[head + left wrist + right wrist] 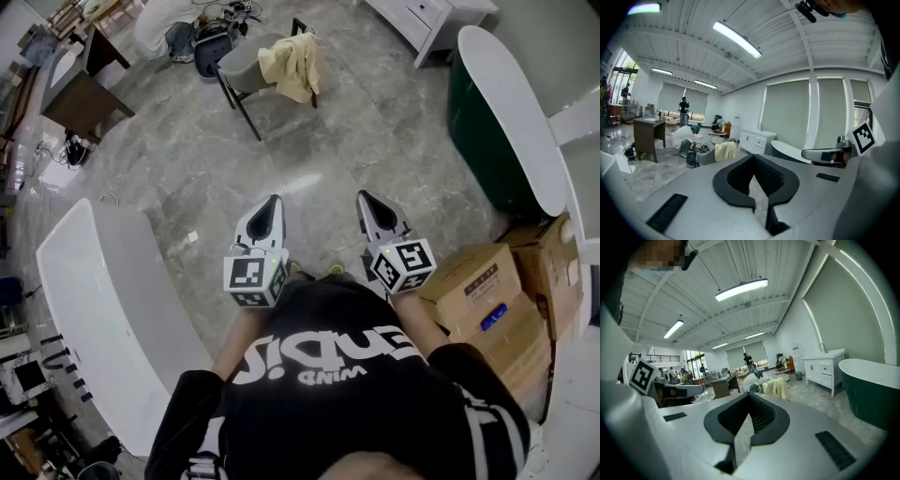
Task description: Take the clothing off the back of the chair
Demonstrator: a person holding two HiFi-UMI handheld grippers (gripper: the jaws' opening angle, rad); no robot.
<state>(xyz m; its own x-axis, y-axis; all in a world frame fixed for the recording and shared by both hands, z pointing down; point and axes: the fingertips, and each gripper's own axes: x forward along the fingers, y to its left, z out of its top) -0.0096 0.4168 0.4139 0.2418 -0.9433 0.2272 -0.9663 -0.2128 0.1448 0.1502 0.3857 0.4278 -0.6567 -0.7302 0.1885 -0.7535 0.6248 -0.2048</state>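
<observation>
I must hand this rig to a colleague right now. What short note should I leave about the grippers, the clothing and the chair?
Left gripper: jaws together, holding nothing.
Right gripper: jaws together, holding nothing.
Things: the pale yellow cloth garment hangs over the back of the grey chair with black legs, well ahead of both grippers.
Done: nothing; the garment is untouched.
Left: walk to the chair, open the jaws, grip the garment and lift it off the back.
</observation>
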